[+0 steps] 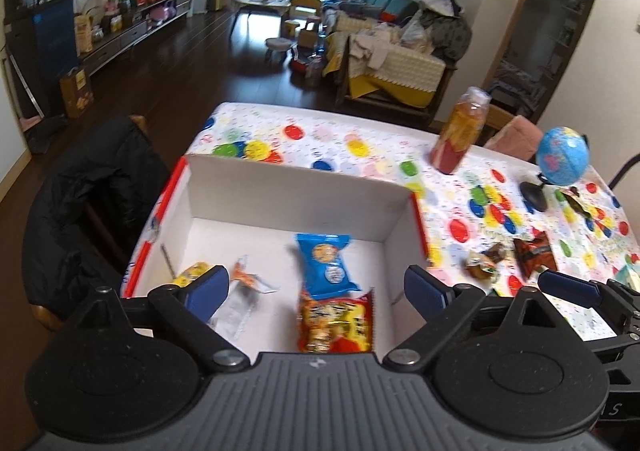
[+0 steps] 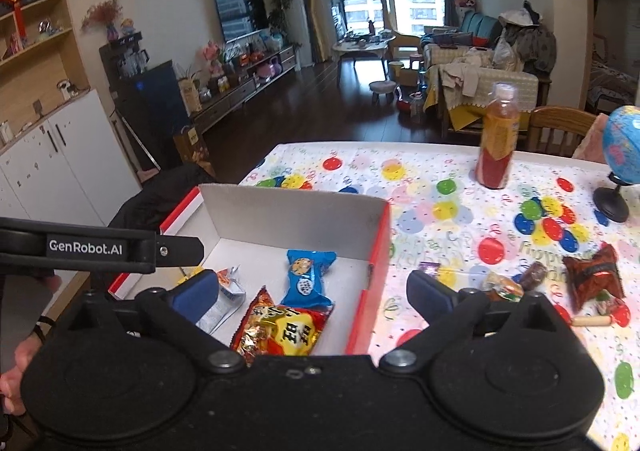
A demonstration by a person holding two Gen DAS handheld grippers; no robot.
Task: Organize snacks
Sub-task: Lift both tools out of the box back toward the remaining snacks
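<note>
Both the left hand-held gripper (image 1: 316, 287) and right hand-held gripper (image 2: 312, 291) gape wide, holding nothing, at lower centre above the white cardboard box with red edges (image 1: 296, 187). Inside lie a blue cookie packet (image 1: 326, 265) and a red-yellow snack bag (image 1: 336, 327); more wrapped snacks (image 2: 592, 279) sit at right on the balloon-patterned table (image 2: 440, 191).

Snack packets (image 1: 326, 263) lie in the box (image 1: 296, 187); right of it, the bottle (image 1: 460, 131) and globe (image 1: 562, 155).
</note>
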